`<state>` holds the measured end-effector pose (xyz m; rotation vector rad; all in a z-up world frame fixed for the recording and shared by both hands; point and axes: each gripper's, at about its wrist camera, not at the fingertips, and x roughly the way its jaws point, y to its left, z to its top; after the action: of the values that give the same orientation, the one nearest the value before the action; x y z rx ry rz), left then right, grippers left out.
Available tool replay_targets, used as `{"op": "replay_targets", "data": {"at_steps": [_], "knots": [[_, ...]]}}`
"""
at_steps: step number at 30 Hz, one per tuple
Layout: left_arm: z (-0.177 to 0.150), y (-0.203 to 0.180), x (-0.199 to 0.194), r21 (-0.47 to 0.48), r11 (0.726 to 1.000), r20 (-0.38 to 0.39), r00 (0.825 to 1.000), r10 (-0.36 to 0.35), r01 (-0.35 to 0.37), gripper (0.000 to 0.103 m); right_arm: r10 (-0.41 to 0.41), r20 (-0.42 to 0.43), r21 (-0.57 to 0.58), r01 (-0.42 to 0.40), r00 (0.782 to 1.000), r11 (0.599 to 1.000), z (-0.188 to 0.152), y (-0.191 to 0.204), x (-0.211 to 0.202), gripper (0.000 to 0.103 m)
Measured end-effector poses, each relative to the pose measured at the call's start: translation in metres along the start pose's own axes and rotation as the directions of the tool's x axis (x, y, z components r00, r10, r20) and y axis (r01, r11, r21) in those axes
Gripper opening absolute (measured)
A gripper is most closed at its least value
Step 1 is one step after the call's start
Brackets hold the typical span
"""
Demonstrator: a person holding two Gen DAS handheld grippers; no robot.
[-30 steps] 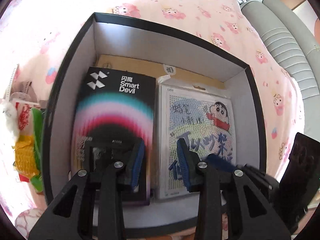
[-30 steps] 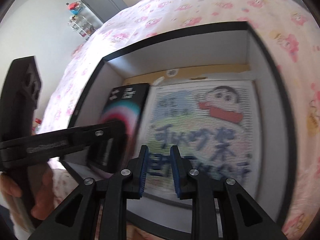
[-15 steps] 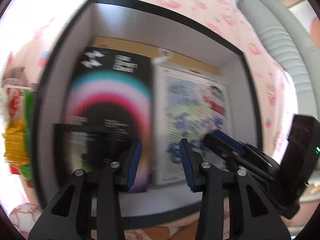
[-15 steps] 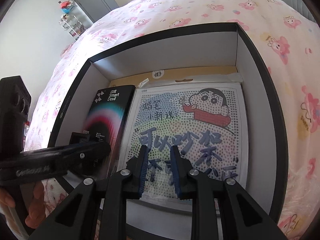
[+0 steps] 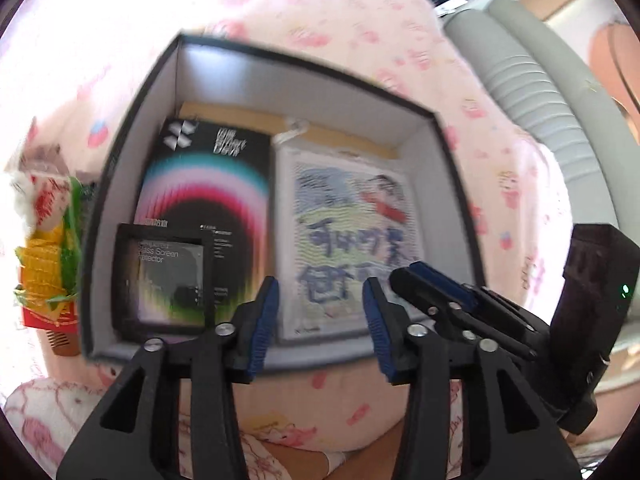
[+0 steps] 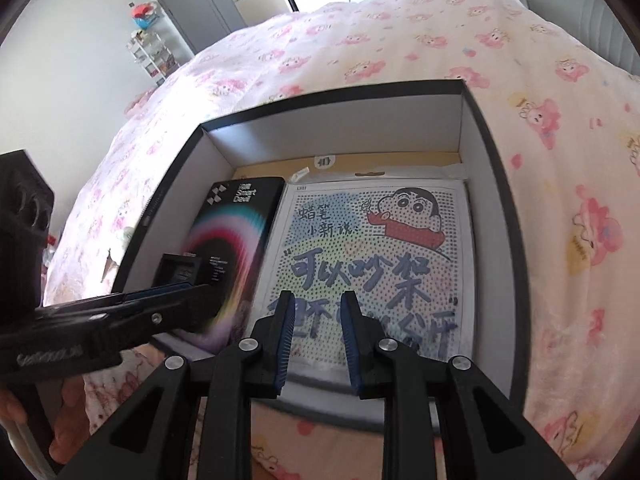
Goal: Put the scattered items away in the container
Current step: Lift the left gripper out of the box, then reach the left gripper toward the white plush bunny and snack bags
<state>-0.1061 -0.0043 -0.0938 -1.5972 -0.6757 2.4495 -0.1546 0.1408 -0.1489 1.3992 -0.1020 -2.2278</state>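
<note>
While both grippers are held above the near rim of the black box [image 6: 498, 184], nothing is pinched by either. The left gripper [image 5: 320, 320] is seen with its jaws spread, having just been opening, and only air lies between its blue pads [image 5: 262, 322]. The right gripper [image 6: 318, 340] shows a narrow gap between its jaws, with nothing caught in it. Inside the box, on the pink patterned bedspread [image 6: 360, 44], a black Smart Devil package [image 6: 236, 232] is laid flat at nine o'clock of the floor, and the cartoon bead sheet [image 6: 372, 256] is laid flat beside it at three o'clock, the two touching or nearly so. A small black screen protector case [image 5: 164, 280] is rested on the near end of the black package, at about seven o'clock in the box. Outside the box, at nine o'clock in the left wrist view, a colourful snack packet [image 5: 48, 256] is left on the bedspread.
</note>
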Motion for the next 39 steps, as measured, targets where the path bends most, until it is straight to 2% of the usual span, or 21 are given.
{"op": "replay_targets", "data": {"at_steps": [2,5,10,12,14,15,17,18,20,22,24,26,28,31,34,38,39], "knots": [[-0.007,-0.011,-0.015,0.041,0.999,0.035,0.999,-0.013,0.012,0.056,0.037,0.015,-0.013,-0.037,0.999,0.999,-0.004,0.007,-0.015,0.02],[-0.018,-0.021,-0.033,0.107,0.994,0.046,0.999,-0.028,0.023,0.056,0.03,0.072,-0.037,-0.027,0.997,0.999,-0.014,0.023,-0.047,0.02],[-0.032,-0.017,-0.06,0.142,0.99,0.083,0.996,0.012,-0.024,0.05,0.034,0.092,-0.062,-0.028,0.995,0.998,-0.025,0.052,-0.063,0.021],[-0.039,-0.001,-0.068,0.111,0.993,0.09,0.996,0.021,-0.031,0.044,0.053,0.074,-0.1,-0.045,0.996,0.994,-0.029,0.07,-0.06,0.02],[-0.048,0.019,-0.076,0.056,0.998,0.1,0.995,0.017,-0.022,0.044,0.071,0.051,-0.161,-0.062,0.996,0.985,-0.033,0.094,-0.056,0.02],[-0.051,0.026,-0.079,0.044,0.998,0.098,0.995,0.033,-0.038,0.041,0.107,0.033,-0.193,-0.099,0.994,0.976,-0.036,0.107,-0.054,0.015],[-0.058,0.038,-0.085,0.037,0.988,0.134,0.981,0.143,-0.15,0.04,0.075,0.02,-0.27,-0.066,0.997,0.96,-0.043,0.14,-0.043,0.013],[-0.059,0.044,-0.088,0.029,0.984,0.141,0.975,0.169,-0.175,0.04,0.053,0.027,-0.312,-0.042,0.998,0.949,-0.046,0.155,-0.039,0.013],[-0.061,0.063,-0.096,-0.007,0.988,0.146,0.977,0.155,-0.155,0.04,0.043,0.033,-0.346,-0.029,0.999,0.938,-0.05,0.176,-0.027,0.013],[-0.063,0.083,-0.106,-0.037,0.993,0.159,0.98,0.117,-0.112,0.042,0.1,-0.018,-0.309,-0.101,0.995,0.946,-0.045,0.183,-0.013,0.013],[-0.065,0.099,-0.116,-0.062,0.991,0.169,0.978,0.126,-0.117,0.043,0.141,-0.055,-0.284,-0.151,0.988,0.947,-0.04,0.19,-0.004,0.013],[-0.067,0.118,-0.123,-0.094,0.988,0.179,0.974,0.138,-0.122,0.043,0.119,-0.041,-0.29,-0.126,0.992,0.949,-0.037,0.197,0.002,0.013],[-0.066,0.139,-0.126,-0.14,0.985,0.182,0.976,0.124,-0.099,0.043,0.119,-0.05,-0.28,-0.129,0.992,0.951,-0.032,0.202,0.011,0.013],[-0.061,0.166,-0.121,-0.194,0.976,0.169,0.977,0.133,-0.099,0.043,0.101,-0.064,-0.259,-0.114,0.993,0.959,-0.025,0.203,0.022,0.013],[-0.052,0.185,-0.106,-0.229,0.969,0.131,0.983,0.126,-0.094,0.043,0.115,-0.093,-0.233,-0.134,0.989,0.963,-0.023,0.2,0.03,0.013],[-0.035,0.205,-0.074,-0.197,0.974,0.014,0.993,0.115,-0.11,0.043,0.108,-0.104,-0.231,-0.13,0.989,0.964,-0.012,0.204,0.036,0.014],[-0.031,0.211,-0.068,-0.195,0.975,-0.006,0.994,0.108,-0.107,0.046,0.11,-0.106,-0.233,-0.132,0.988,0.963,-0.01,0.204,0.037,0.014]]}}
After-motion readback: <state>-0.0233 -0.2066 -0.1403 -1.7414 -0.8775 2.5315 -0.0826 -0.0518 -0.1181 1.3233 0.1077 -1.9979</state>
